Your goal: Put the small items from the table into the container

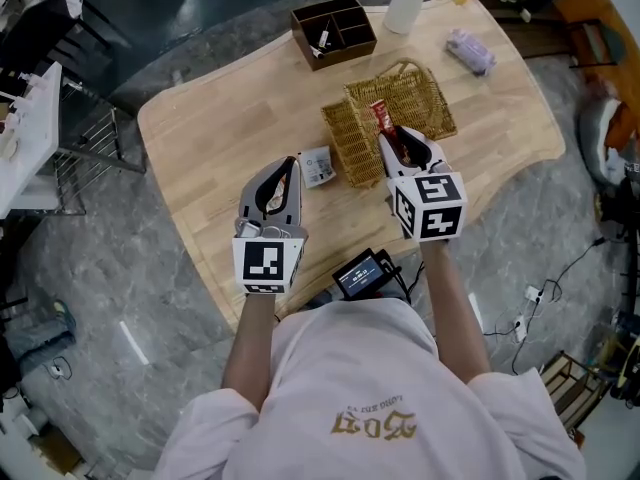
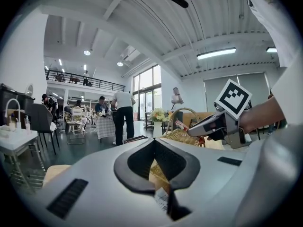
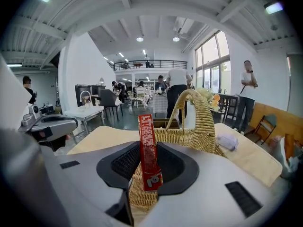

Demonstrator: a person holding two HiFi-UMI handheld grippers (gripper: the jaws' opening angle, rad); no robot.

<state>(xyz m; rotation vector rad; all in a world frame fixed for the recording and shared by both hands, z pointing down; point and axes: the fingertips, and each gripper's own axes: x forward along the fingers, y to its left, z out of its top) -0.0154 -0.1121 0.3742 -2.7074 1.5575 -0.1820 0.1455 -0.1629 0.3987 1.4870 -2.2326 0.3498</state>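
Note:
My right gripper [image 1: 386,138] is shut on a red stick packet [image 1: 380,116], which stands upright between its jaws [image 3: 149,150]. It hovers over the near edge of the wicker basket [image 1: 440,118], whose looped handle [image 3: 204,122] rises just ahead. My left gripper [image 1: 293,162] is held level over the table to the left of the basket, its tips together and nothing in them. A small white packet [image 1: 318,166] lies on the wood just right of those tips and shows below them in the left gripper view [image 2: 162,200].
A brown divided wooden box [image 1: 334,30] stands at the table's far side, with a white vase of flowers [image 1: 404,8] beside it. A purple packet [image 1: 470,50] lies at the far right. A small screen device [image 1: 360,273] sits at the near edge.

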